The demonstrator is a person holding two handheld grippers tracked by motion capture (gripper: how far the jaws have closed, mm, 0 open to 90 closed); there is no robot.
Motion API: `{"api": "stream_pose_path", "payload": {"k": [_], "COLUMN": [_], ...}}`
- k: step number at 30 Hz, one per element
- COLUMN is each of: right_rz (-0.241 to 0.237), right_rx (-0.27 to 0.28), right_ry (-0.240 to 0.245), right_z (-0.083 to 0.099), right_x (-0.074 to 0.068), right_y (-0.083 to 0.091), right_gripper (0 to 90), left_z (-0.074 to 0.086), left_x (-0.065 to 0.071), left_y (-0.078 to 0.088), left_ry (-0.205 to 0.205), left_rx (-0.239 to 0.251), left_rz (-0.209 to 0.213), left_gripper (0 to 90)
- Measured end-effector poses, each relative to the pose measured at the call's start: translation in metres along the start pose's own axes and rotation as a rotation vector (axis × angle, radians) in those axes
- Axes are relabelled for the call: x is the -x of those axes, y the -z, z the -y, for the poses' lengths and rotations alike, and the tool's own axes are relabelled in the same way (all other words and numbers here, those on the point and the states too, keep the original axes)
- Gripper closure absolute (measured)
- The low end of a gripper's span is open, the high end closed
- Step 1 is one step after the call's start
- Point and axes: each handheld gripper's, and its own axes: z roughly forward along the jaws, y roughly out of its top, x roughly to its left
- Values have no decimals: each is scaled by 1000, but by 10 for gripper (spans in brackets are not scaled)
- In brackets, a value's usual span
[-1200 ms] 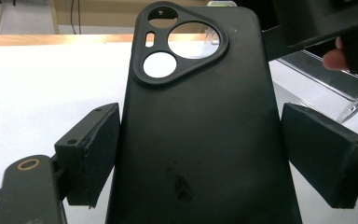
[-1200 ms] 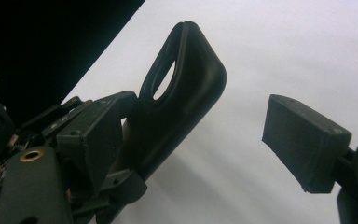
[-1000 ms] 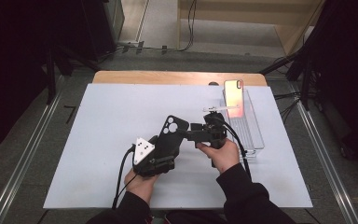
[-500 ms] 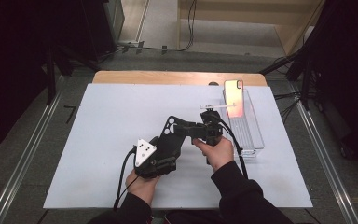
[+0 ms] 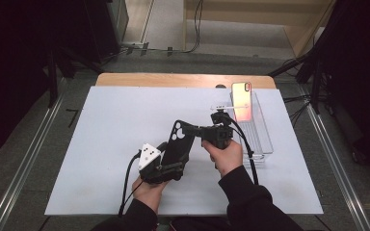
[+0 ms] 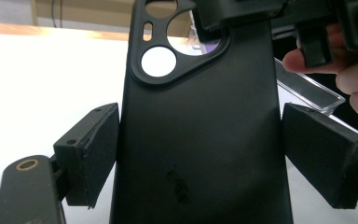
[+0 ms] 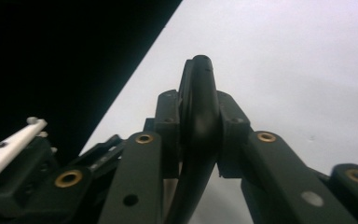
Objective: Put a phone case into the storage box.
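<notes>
Over the white table cover (image 5: 101, 144), which is lying bare and roomy at the left, the left gripper (image 5: 173, 161) is standing with jaws wide, pads flanking the black phone case (image 5: 179, 144) (a gap showing on each side). The case is tilting up off the table, long axis running away from the person, camera cutout at the far end. The right gripper (image 5: 197, 131), jaws having just closed, is pinching the case's top edge. No writing is readable.

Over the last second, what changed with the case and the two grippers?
The right gripper has just been closing its fingers and now pinches the top edge of the black phone case. The left gripper still brackets the case. The phone stayed in the clear tray.
</notes>
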Motion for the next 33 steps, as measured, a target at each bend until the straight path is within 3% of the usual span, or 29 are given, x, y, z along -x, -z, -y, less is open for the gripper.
{"api": "stream_pose_path", "payload": {"k": [9, 12, 15, 22, 27, 31, 33], "right_rz": [-32, -35, -42, -3, 17, 47, 57], "right_rx": [-10, -8, -14, -13, 3, 9, 7], "right_ry": [11, 10, 21, 61, 76, 154, 188], "right_z": [-3, -3, -4, -5, -7, -7, -6], "right_x": [-9, -11, -13, -17, -14, -16, -17], "right_y": [4, 5, 6, 8, 12, 16, 17], "right_gripper": [771, 772, 773, 773, 772, 772, 772], "left_z": [-2, -4, -7, -14, -18, -22, -24], "left_x": [0, -1, -2, -1, -2, -3, -1], "left_y": [0, 0, 0, 0, 3, 4, 5], "left_ry": [-12, -1, 2, 20, 22, 48, 17], "left_rx": [5, -4, -25, -101, -137, -191, -191], "left_rz": [14, 36, 53, 56, 81, 115, 116], "left_gripper": [137, 134, 130, 129, 133, 140, 142]}}
